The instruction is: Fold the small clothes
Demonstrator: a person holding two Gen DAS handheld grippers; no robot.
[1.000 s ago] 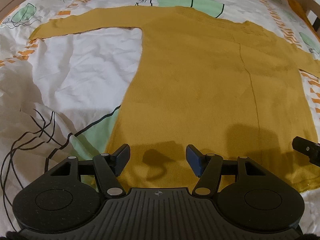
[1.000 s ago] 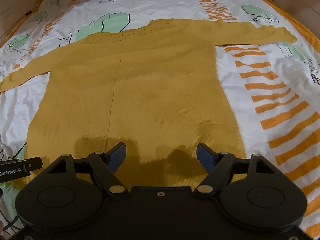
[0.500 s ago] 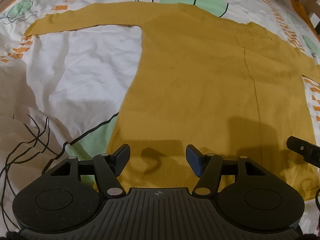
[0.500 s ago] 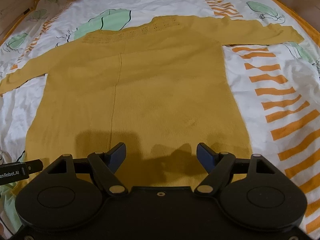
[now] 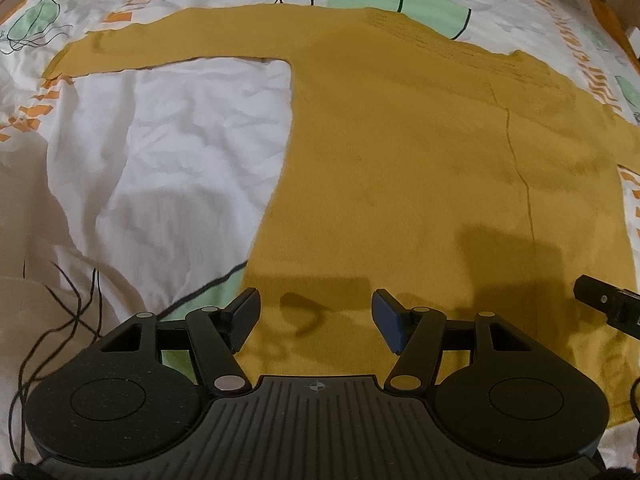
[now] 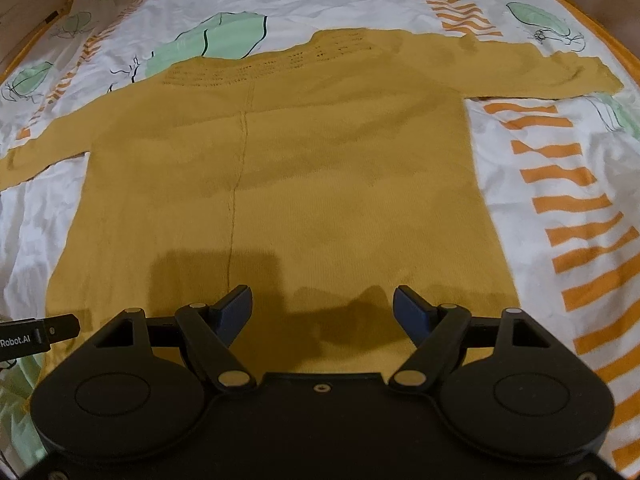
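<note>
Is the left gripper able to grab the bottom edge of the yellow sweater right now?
Probably yes. The left gripper is open and empty, right above the near part of the yellow sweater, which lies flat on the bedsheet. Nothing sits between them.

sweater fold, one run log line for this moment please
sweater: flat on sheet, sleeves out, unfolded | left claw: open, empty | right claw: open, empty

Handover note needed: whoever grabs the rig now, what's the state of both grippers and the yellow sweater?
Left gripper: open, empty, over the near hem on the sweater's left side.
Right gripper: open, empty, over the hem to the right.
Mustard-yellow knit sweater: spread flat on the white patterned bedsheet, both sleeves stretched out sideways.
Done: garment laid out.
Left: every fold; nothing gripped yet.
</note>
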